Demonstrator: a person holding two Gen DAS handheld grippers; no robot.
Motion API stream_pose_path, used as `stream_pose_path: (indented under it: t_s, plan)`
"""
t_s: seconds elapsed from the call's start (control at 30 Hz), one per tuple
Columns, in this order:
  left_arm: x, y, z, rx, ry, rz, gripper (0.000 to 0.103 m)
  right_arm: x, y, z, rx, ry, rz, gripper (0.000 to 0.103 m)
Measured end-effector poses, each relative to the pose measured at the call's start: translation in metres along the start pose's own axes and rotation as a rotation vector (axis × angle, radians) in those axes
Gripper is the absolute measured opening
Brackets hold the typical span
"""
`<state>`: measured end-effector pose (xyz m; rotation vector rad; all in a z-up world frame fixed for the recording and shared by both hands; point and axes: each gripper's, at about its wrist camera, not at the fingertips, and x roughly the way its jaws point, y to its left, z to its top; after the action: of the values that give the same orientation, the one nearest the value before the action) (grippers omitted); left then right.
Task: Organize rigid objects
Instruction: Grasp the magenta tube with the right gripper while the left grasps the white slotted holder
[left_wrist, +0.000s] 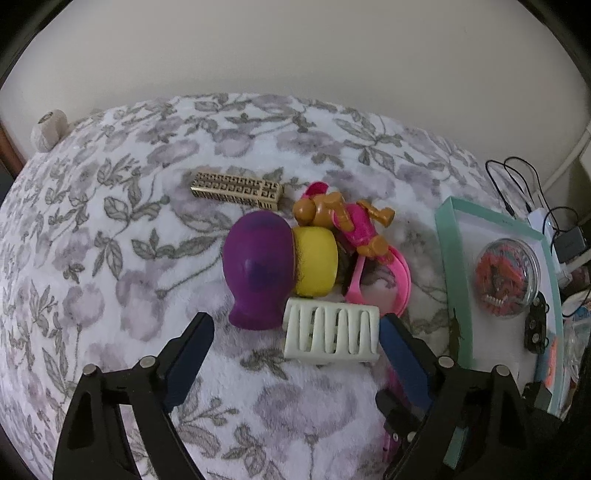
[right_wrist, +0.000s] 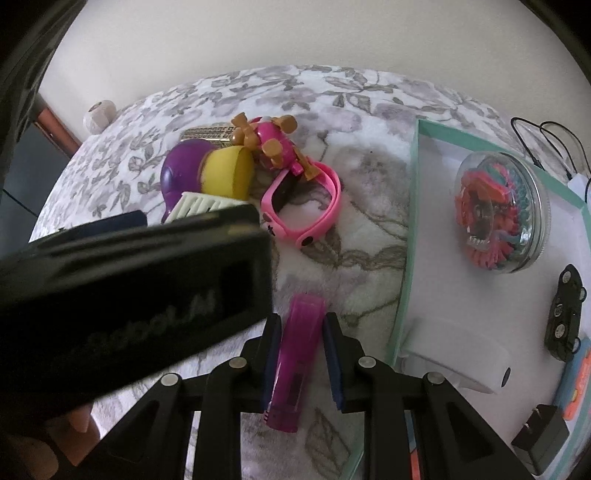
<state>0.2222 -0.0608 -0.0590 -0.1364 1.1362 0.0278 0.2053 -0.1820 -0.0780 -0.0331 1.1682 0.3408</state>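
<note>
Floral blanket (right_wrist: 362, 236), right hand-held gripper (right_wrist: 300, 325) around magenta lighter (right_wrist: 297, 354)

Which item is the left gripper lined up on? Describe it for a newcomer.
On the floral blanket, find the toy pile left of the teal tray. At its near edge, ahead of the left gripper, lies the white hair claw, the only pale, slotted piece.
</note>
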Motion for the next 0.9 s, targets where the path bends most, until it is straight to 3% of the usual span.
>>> stream_pose_path:
  t_s: [0.07, 0.47, 0.57, 0.9]
  plan:
    - [-0.001, -0.002, 0.001, -0.003, -0.013, 0.003, 0.075, -0.001, -0.001, -0.001, 0.004, -0.001, 0.016, 0.024]
    - [-0.002, -0.012, -0.004, 0.011, -0.059, 0.047, 0.066, -0.008, -0.009, -0.010, 0.019, -0.010, 0.069, 0.023]
    - [-0.005, -0.008, -0.004, -0.011, -0.061, 0.043, 0.055, -0.008, -0.008, -0.009, 0.025, -0.008, 0.067, 0.022]
    - [-0.006, -0.009, -0.004, -0.013, -0.066, 0.082, 0.055, -0.005, -0.002, -0.008, -0.017, -0.026, 0.065, 0.022]
